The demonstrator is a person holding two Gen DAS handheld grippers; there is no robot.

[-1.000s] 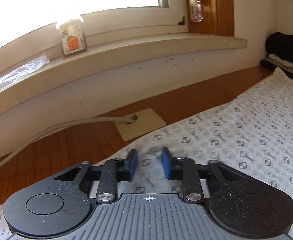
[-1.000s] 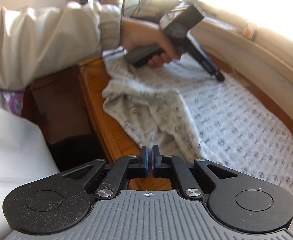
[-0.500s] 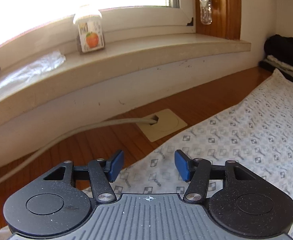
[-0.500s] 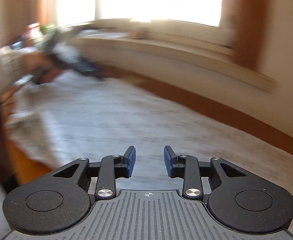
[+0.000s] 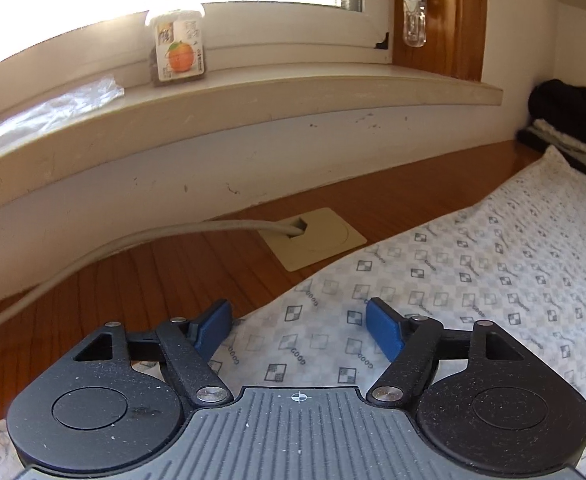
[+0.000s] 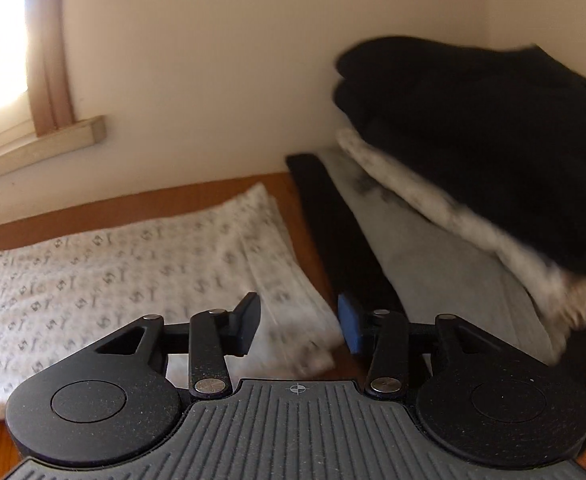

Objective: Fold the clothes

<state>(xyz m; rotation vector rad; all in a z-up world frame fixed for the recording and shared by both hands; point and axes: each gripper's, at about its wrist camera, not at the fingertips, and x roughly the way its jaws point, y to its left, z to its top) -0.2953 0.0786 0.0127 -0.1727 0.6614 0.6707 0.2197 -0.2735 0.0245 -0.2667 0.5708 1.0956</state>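
Observation:
A white garment with a grey check print (image 5: 473, 280) lies flat on the wooden table (image 5: 173, 272). My left gripper (image 5: 299, 328) hovers over its near edge, jaws opening, blue pads apart with only cloth beneath them. In the right wrist view the same garment (image 6: 133, 260) shows its folded end. My right gripper (image 6: 299, 328) sits just over that end's corner, jaws opening, nothing pressed between the pads. The picture there is blurred by motion.
A stack of folded clothes (image 6: 473, 168), black on top, white and grey below, stands against the wall at the right, also seen far right as dark clothes (image 5: 573, 128). A cable (image 5: 133, 240) runs into a beige floor plate (image 5: 313, 238). A bottle (image 5: 179, 48) stands on the windowsill (image 5: 253, 96).
Both grippers went from nearly shut to open. The right one swung away from the person's arm and the crumpled end, across the garment to the folded end beside the clothes stack.

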